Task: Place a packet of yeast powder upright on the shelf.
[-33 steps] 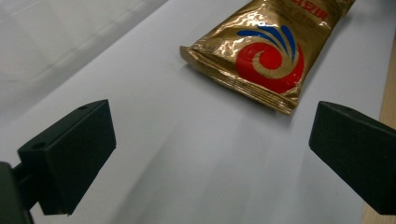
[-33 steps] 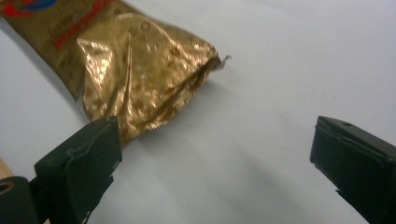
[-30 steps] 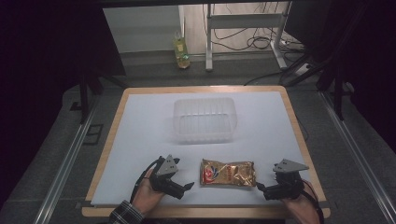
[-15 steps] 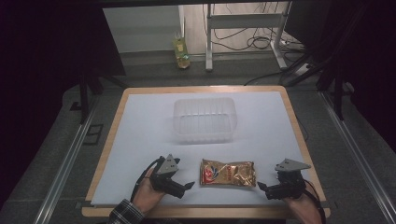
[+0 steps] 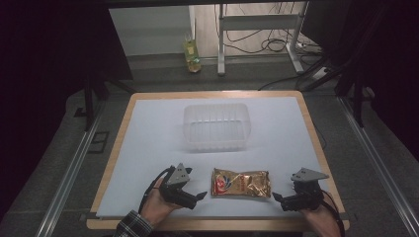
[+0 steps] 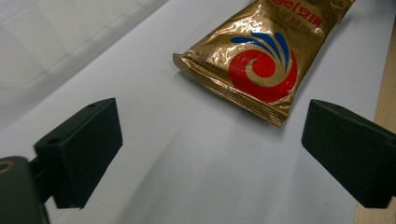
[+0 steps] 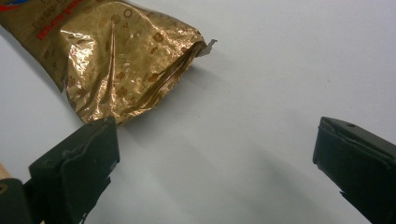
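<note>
- Left gripper [image 5: 201,196]: jaws spread wide with nothing between them; they have just been closing by a small amount, with only bare white sheet in the gap. Seen along its own jaws [image 6: 205,154], the gold snack packet [image 6: 264,56] lies ahead and apart from both pads.
- Right gripper [image 5: 276,197]: jaws likewise spread and empty [image 7: 215,163]. The crimped end of the packet [image 7: 116,56] sits just beyond its left-hand jaw, very near but not visibly touching.
- Packet position [image 5: 240,183]: flat on the white sheet [image 5: 148,148], near the table's front edge, directly between the two grippers.
- Long axis: runs side to side, from one gripper toward the other, so each gripper faces a short sealed end.
- Nearness: both tips stand just beside their ends; the left looks marginally closer in the high view, though the difference is slight.
- Judgement: either gripper needs only a short advance along the packet's axis to bring an end seam between its jaws.
- Beyond: a clear plastic tub [image 5: 215,126] stands farther back, well apart from the packet.
</note>
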### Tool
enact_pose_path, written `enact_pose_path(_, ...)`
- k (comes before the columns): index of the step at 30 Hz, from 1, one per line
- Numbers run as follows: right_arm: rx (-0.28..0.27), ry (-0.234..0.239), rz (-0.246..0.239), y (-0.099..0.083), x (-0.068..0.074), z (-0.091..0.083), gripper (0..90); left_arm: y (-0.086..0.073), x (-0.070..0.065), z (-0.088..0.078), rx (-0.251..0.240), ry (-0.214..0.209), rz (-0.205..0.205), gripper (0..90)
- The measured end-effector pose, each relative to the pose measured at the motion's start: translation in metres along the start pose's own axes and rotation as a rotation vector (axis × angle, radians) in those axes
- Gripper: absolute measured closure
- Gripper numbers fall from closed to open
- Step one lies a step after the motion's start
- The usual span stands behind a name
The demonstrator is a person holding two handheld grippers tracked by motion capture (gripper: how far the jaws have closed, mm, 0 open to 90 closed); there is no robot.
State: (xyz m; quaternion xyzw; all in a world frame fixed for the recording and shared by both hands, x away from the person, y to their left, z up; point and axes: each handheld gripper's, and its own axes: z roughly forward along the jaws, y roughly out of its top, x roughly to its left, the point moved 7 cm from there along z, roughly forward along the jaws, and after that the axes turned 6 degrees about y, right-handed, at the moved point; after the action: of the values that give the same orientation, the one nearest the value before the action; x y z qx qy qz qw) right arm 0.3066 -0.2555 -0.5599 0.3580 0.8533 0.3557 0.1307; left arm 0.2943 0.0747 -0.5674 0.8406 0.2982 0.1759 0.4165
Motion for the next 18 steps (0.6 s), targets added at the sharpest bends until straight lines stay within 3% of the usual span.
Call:
enact_pose_path(4,0.001,0.000,-0.001,0.000,0.000,0.000,0.6,0.004,-0.002,-0.002,-0.020,-0.003,0.003,13.8)
enact_pose_path(18,0.008,-0.002,-0.002,0.000,0.001,0.001,0.6,0.018,-0.012,0.001,-0.054,-0.047,0.049,55.8)
